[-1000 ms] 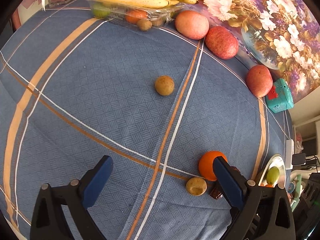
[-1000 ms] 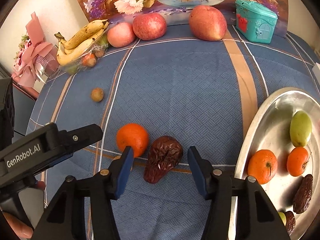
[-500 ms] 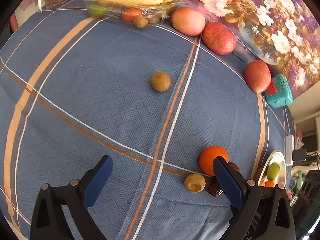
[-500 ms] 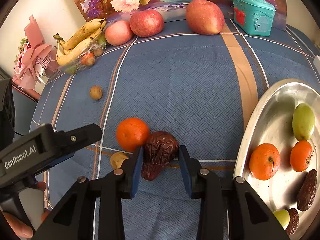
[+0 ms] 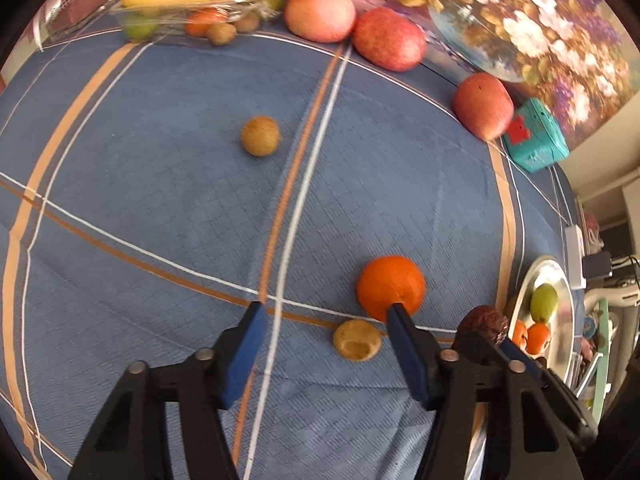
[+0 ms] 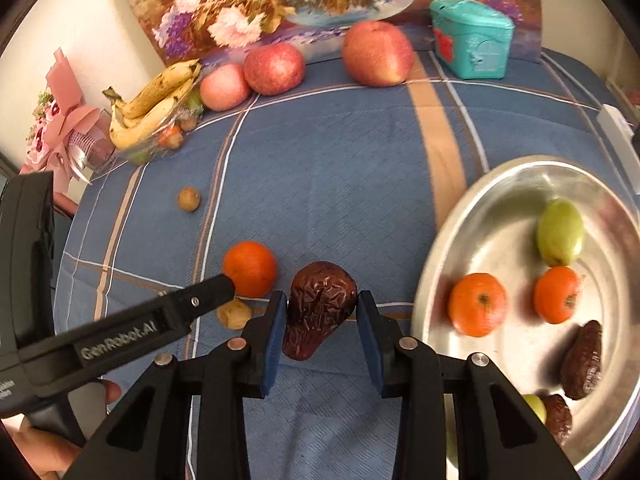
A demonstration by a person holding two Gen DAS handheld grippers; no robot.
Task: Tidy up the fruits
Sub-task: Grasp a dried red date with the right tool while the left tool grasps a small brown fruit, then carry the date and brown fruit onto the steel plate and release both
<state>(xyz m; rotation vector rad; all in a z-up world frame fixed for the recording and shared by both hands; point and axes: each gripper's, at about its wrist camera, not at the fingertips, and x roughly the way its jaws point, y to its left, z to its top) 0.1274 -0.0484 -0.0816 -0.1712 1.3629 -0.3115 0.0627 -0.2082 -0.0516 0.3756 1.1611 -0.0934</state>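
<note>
My right gripper is shut on a wrinkled dark red date and holds it above the blue cloth, left of the steel plate. The date also shows in the left wrist view. My left gripper is open and empty, with a small tan fruit between its fingers and an orange just past the right fingertip. The plate holds two oranges, a green fruit and dark dates.
Another small tan fruit lies mid-cloth. Three red apples, a clear tray of bananas and a teal toy box line the far edge by a flower painting. A pink bouquet is far left.
My right gripper closed on the date and lifted it off the cloth. My left gripper narrowed and moved right toward the small tan fruit and the orange.
</note>
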